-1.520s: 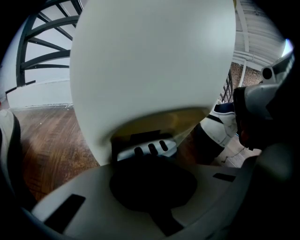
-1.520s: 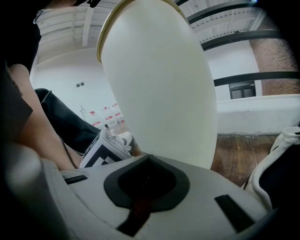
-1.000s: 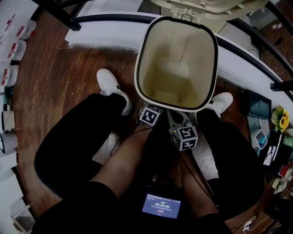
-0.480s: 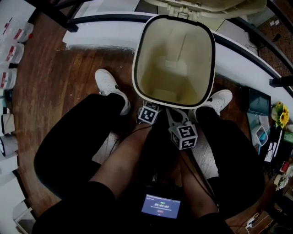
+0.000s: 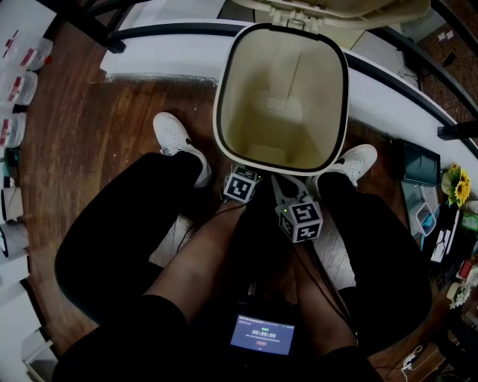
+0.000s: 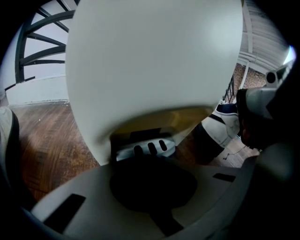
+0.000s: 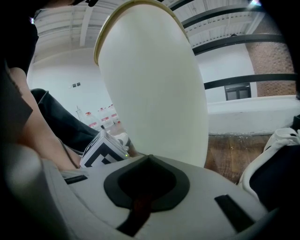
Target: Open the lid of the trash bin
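A tall cream plastic trash bin with a dark rounded-square rim [image 5: 250, 82] stands on a reddish-brown wooden plank floor [image 5: 97, 134], between the feet of a seated person in black trousers. Its cream hinged lid [image 5: 336, 9] is up, at the far edge of the rim, and the smooth tapering inside of the bin is bare. 1 white sneaker [image 5: 175, 142] rests just left of the bin and another white sneaker [image 5: 357, 164] just right of it.

Both grippers sit low against the near side of the bin, close beside each other. The left gripper [image 5: 240, 183] shows mostly as its black-and-white marker cube, tucked under the near rim. Its own view looks at the glossy curved bin wall and, in a dark recess at the base, a silver-grey ribbed pedal with 3 dark slots [image 6: 145, 149], just past the gripper's front. The right gripper [image 5: 293, 200] lies just to the right, with pale grey strips reaching from its cube toward the rim. Its own view is filled by the bin's smooth rounded wall close ahead, with the left gripper's cube at the lower left.

In each gripper view only a matte grey moulded housing with a dark hollow is visible, no jaw tips, so I cannot tell whether either gripper is wide or narrow.

A small dark device with a lit blue screen [image 5: 261, 333] sits at the person's lap.
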A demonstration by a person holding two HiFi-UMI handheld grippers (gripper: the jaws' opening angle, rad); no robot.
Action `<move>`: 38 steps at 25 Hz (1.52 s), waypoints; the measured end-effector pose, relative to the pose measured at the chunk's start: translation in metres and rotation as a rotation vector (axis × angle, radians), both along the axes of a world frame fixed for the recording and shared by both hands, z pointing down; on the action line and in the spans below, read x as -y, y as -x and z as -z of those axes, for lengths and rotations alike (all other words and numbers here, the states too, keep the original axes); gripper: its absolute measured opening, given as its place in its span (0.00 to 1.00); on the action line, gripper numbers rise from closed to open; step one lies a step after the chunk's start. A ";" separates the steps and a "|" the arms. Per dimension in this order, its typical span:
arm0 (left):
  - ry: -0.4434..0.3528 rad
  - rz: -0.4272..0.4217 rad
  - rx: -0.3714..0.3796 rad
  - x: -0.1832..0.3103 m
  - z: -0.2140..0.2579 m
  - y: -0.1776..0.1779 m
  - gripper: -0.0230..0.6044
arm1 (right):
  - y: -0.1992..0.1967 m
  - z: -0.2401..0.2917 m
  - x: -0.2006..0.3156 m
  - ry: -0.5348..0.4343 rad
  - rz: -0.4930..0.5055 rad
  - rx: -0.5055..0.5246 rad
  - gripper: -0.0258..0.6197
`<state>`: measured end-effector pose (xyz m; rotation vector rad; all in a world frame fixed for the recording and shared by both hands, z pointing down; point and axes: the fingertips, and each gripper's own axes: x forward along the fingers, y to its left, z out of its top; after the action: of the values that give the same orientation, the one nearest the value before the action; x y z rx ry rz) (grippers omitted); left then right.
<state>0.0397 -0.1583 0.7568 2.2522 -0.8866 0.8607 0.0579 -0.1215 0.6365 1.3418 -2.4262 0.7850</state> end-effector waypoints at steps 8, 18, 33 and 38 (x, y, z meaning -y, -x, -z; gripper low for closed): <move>-0.061 0.001 -0.034 -0.002 0.007 0.002 0.10 | -0.001 0.002 -0.001 0.000 -0.002 0.001 0.08; -0.092 0.021 -0.082 -0.004 0.014 0.004 0.10 | -0.003 0.004 0.000 0.004 -0.005 -0.010 0.08; -0.105 -0.072 -0.091 -0.046 0.050 0.013 0.10 | 0.008 0.055 -0.014 -0.071 0.057 -0.039 0.08; -0.243 -0.135 -0.231 -0.070 0.149 0.008 0.10 | 0.012 0.108 -0.034 -0.136 0.081 -0.038 0.08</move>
<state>0.0317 -0.0885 0.6074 2.5836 -0.7741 0.5575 0.0455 -0.0872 0.5280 1.2836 -2.5255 0.5790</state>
